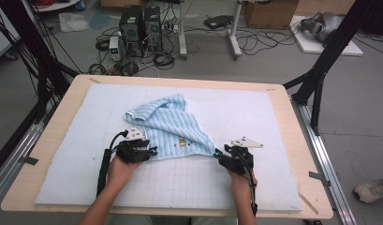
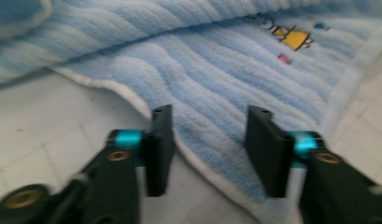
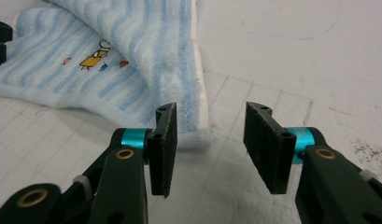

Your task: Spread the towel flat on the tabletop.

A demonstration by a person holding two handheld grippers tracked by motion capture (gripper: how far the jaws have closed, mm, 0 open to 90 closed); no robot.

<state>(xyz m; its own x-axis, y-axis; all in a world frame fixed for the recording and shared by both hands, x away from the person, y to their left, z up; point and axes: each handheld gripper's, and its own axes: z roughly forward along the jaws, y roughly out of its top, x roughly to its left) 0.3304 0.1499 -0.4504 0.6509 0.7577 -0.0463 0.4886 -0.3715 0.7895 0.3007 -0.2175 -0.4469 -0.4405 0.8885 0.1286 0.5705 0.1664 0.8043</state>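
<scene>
- A striped blue towel [image 1: 168, 129] is spread crumpled mid-tabletop.
- The left claw [image 2: 209, 140] is held apart over the towel's near hem.
- The right claw [image 3: 209, 140] is held apart at its corner.

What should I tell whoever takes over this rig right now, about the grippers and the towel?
Left gripper: open, fingers straddling the towel's near edge, not pinching it.
Right gripper: open, towel corner just ahead of its left finger, nothing gripped.
Towel: crumpled on the blue mat, far part bunched and folded over, duck picture facing up.
Done: both grippers are at the near edge.
Left: probably grip both near corners, then spread or fold it.
</scene>
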